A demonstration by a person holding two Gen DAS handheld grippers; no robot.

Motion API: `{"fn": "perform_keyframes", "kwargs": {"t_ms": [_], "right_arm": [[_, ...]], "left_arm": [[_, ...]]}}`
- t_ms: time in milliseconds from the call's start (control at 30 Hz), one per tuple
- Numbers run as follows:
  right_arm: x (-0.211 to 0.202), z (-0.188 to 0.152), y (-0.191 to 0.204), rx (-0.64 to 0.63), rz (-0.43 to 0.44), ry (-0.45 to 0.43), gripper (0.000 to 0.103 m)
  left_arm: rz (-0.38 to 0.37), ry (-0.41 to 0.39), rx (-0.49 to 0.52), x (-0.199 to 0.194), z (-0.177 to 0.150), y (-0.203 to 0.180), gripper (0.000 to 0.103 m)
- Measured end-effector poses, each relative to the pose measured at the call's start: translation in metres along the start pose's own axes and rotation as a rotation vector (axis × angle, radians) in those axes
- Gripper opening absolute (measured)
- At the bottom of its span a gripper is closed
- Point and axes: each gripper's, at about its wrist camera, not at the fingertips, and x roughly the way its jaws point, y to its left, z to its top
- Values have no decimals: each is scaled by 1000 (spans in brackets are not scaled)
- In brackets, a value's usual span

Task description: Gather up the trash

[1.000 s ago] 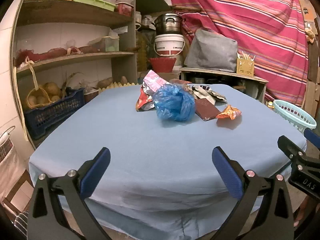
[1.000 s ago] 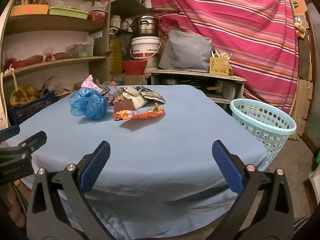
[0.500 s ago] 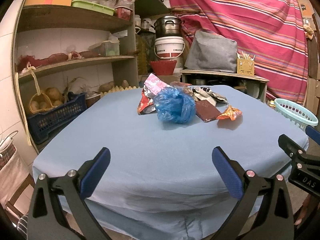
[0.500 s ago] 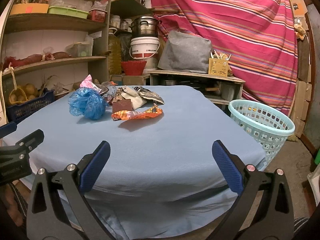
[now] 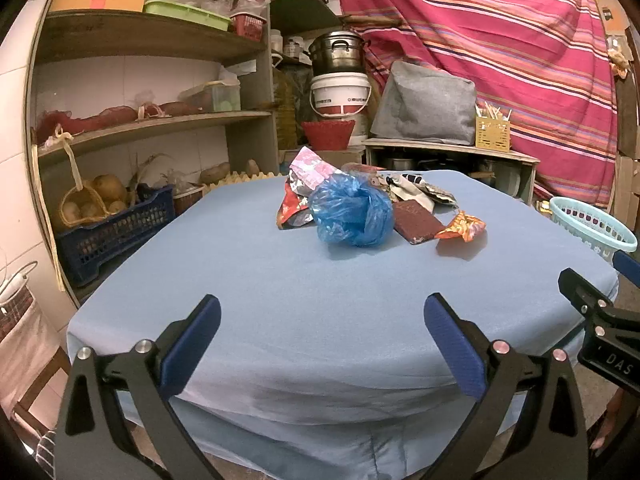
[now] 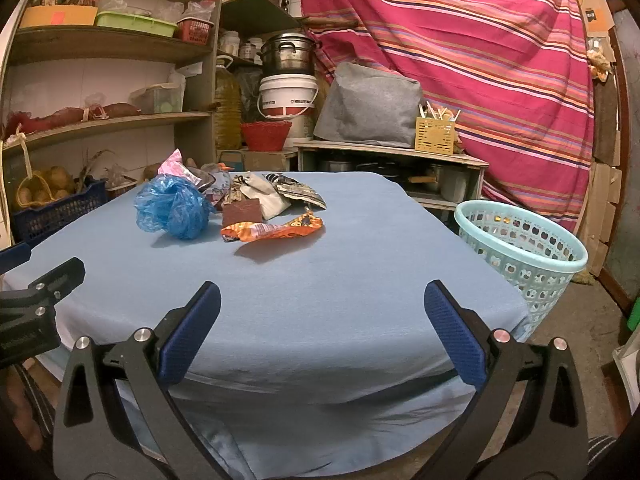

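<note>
Both grippers edge closer over the near rim of the blue-covered table (image 5: 256,296) than a second ago, the left gripper (image 5: 320,344) and right gripper (image 6: 320,340) each with fingers spread wide and holding nothing. The trash waits untouched mid-table: a crumpled blue plastic bag (image 5: 352,212), a brown packet (image 5: 416,222) and an orange wrapper (image 6: 276,230) clustered together. The pale green basket (image 6: 524,256) stands on the floor at the table's right, suggesting collection is only beginning.

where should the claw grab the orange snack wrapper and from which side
Probably pinch the orange wrapper at its raised right end, coming from the near-right with the open right claw. It lies long and flat on the table, and that end is clear of the brown packet.
</note>
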Motion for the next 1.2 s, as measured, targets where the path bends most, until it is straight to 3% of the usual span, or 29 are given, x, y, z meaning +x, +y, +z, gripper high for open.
{"fn": "perform_keyframes", "kwargs": {"t_ms": [1200], "right_arm": [[0,0,-5,1,-5,2,99]], "left_arm": [[2,-1,1,-1,0,-1,99]]}}
